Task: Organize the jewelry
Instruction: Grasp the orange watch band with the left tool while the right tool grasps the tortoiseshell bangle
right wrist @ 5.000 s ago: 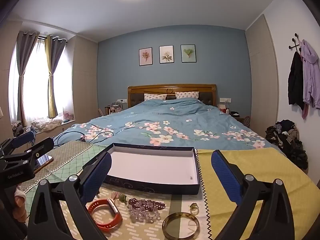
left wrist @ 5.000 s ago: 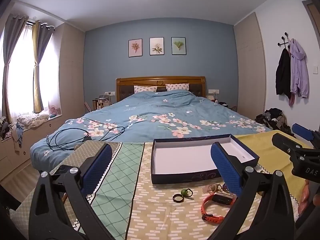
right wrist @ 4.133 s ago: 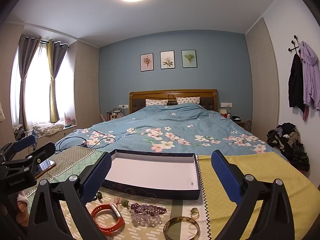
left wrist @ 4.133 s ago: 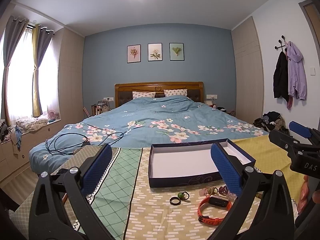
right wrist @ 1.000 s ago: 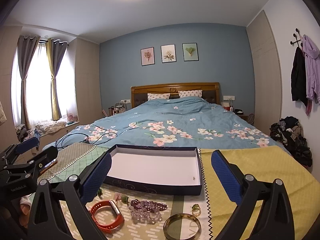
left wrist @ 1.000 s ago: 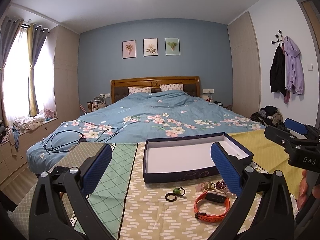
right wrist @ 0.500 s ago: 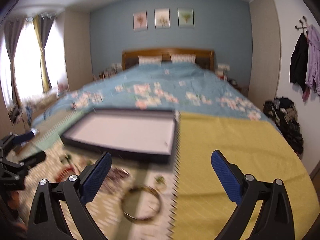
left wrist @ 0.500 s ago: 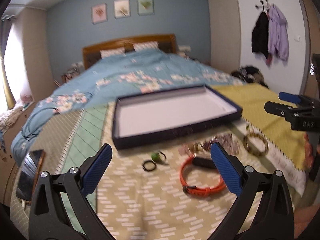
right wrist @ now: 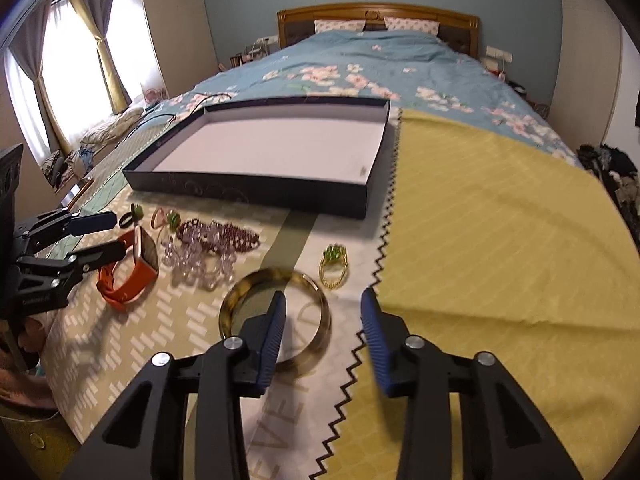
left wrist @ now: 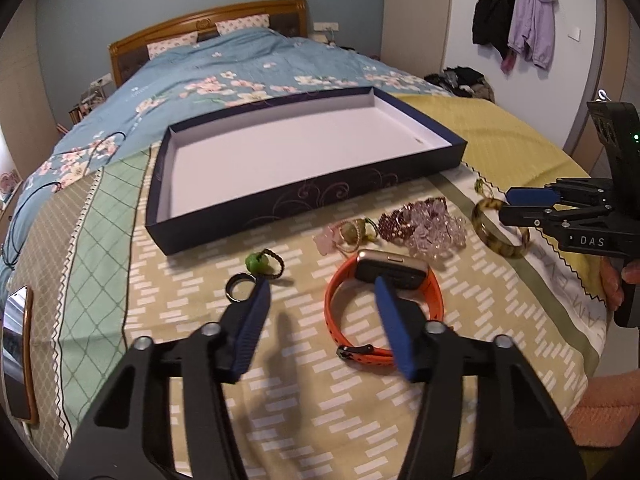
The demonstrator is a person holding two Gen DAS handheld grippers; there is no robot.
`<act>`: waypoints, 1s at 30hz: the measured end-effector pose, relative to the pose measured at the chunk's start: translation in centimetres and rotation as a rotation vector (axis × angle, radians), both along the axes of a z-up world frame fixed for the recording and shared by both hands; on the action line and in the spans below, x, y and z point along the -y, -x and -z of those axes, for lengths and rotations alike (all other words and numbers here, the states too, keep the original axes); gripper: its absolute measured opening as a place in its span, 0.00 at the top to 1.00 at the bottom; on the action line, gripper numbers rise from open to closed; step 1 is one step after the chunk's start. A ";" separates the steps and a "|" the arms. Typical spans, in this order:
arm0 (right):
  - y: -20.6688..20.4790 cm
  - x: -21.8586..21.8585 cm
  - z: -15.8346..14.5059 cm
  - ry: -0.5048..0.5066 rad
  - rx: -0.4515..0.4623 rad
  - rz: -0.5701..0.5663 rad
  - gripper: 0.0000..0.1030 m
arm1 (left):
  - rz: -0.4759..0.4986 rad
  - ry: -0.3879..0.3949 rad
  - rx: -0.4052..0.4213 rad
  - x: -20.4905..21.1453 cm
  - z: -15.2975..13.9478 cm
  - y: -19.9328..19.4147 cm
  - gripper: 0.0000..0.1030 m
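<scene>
An empty dark blue box [left wrist: 256, 220] with a white inside lies on the table; it also shows in the right wrist view [right wrist: 256, 190]. My left gripper [left wrist: 320, 300] is open, low over the cloth, its right finger inside the orange smartwatch band [left wrist: 434, 300]. A dark ring [left wrist: 239, 293] and a green-stone ring [left wrist: 262, 263] lie by its left finger. My right gripper [right wrist: 322, 314] is open over the right rim of a tortoiseshell bangle [right wrist: 280, 276], left finger inside the hoop. Purple bead bracelets [right wrist: 208, 248] and a gold green-stone ring [right wrist: 334, 266] lie nearby.
A phone [left wrist: 16, 352] lies at the table's left edge. The bed with a blue flowered quilt [left wrist: 240, 68] stands behind the table. The yellow cloth [right wrist: 500, 240] covers the right side. A pink and green charm bracelet [left wrist: 348, 234] lies before the box.
Both grippers have tilted down and dropped close to the table. Both have narrowed but stay open. The left now straddles the watch band, the right the bangle rim.
</scene>
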State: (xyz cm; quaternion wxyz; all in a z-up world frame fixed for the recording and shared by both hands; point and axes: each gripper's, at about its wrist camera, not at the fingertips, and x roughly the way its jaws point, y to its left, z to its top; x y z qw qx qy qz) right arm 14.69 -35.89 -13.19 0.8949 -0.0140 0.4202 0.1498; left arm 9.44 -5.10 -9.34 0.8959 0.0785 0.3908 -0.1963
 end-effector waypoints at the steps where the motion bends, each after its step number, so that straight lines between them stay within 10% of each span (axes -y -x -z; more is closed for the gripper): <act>1: 0.0 0.0 0.0 -0.002 0.000 0.000 0.68 | 0.009 0.011 -0.019 -0.1 0.0 0.0 0.56; 8: 0.0 -0.5 -0.2 0.010 -0.010 -0.033 0.94 | 0.047 0.050 -0.096 0.2 0.6 0.0 0.74; 18: -0.6 -0.8 -0.4 0.032 -0.014 -0.055 0.94 | 0.076 0.006 -0.100 0.2 0.1 -1.3 0.66; 23: -0.7 -0.9 -0.5 0.033 -0.011 -0.058 0.95 | 0.113 -0.029 -0.090 0.9 0.2 -1.5 0.92; 30: -1.1 -0.8 -2.2 0.002 0.031 -0.062 0.94 | 0.089 0.003 -0.103 0.2 0.0 -1.0 0.93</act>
